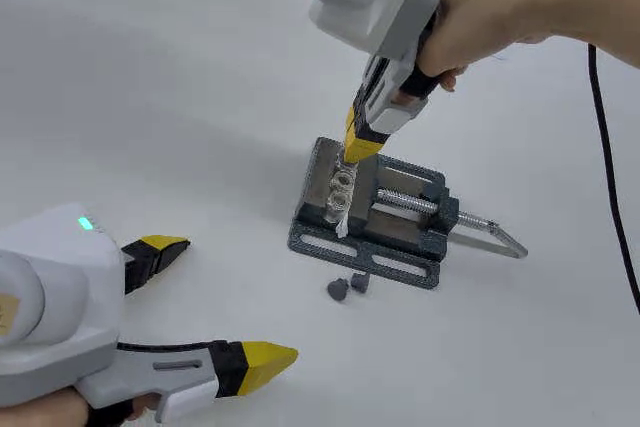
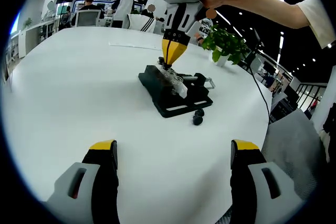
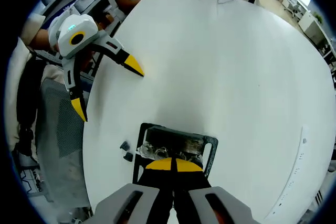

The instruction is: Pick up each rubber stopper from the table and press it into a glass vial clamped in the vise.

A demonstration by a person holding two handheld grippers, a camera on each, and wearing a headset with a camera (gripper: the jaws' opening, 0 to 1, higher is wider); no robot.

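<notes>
Holding splayed left gripper (image 1: 218, 299) over round white table (image 1: 150, 97), clenched right gripper (image 1: 360, 152) at clear glass vials (image 1: 342, 189) in dark metal vise (image 1: 400, 232), office (image 2: 84, 9) beyond.

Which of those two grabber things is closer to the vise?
Right. The right gripper points down over the vise, tips at the vials; the left gripper hangs open, well away from it.

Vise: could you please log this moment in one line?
right gripper shut, tips at vials in vise | left gripper open | two stoppers beside vise

Three views, one shared vise (image 1: 398, 230)
</notes>
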